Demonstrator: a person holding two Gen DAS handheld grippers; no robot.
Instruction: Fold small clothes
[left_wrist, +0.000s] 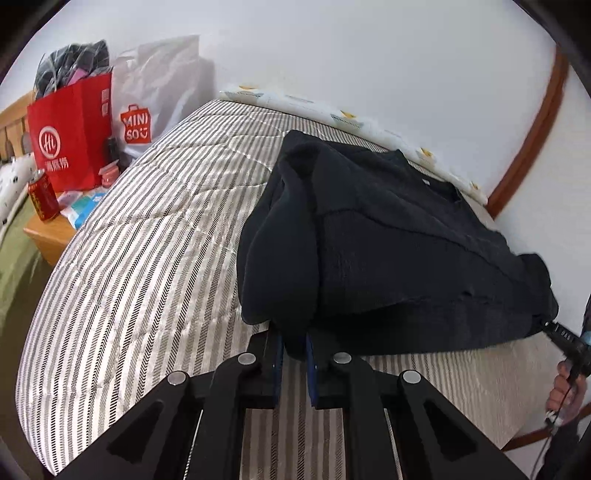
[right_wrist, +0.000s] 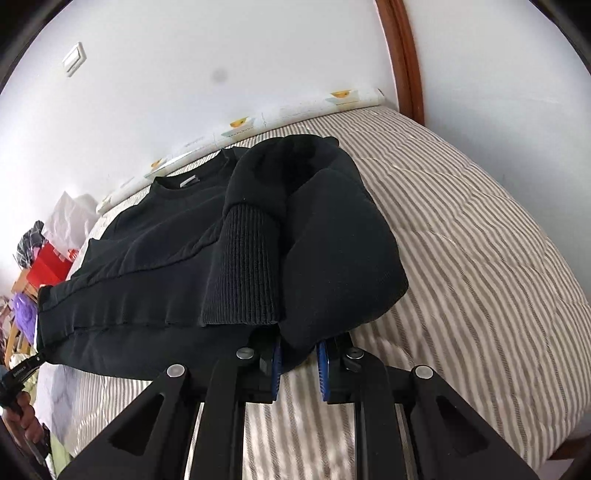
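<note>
A black sweater (left_wrist: 388, 240) lies on the striped bed, neck with its white label toward the wall. Its near hem is raised off the mattress. My left gripper (left_wrist: 294, 347) is shut on the hem's left corner, with black fabric pinched between the blue pads. In the right wrist view the sweater (right_wrist: 166, 240) has a sleeve laid over its body, ribbed cuff (right_wrist: 240, 266) hanging near me. My right gripper (right_wrist: 299, 354) is shut on the hem's right corner, a fold bulging over the pads. Each view catches the other gripper at its edge, held by a hand (left_wrist: 565, 387).
The striped mattress (left_wrist: 147, 240) stretches left and right of the sweater (right_wrist: 480, 240). A nightstand (left_wrist: 48, 236) at the far left carries a red bag (left_wrist: 70, 136), a white bag (left_wrist: 155, 92) and a red can (left_wrist: 42, 195). A white wall and a wooden frame (right_wrist: 402, 55) stand behind.
</note>
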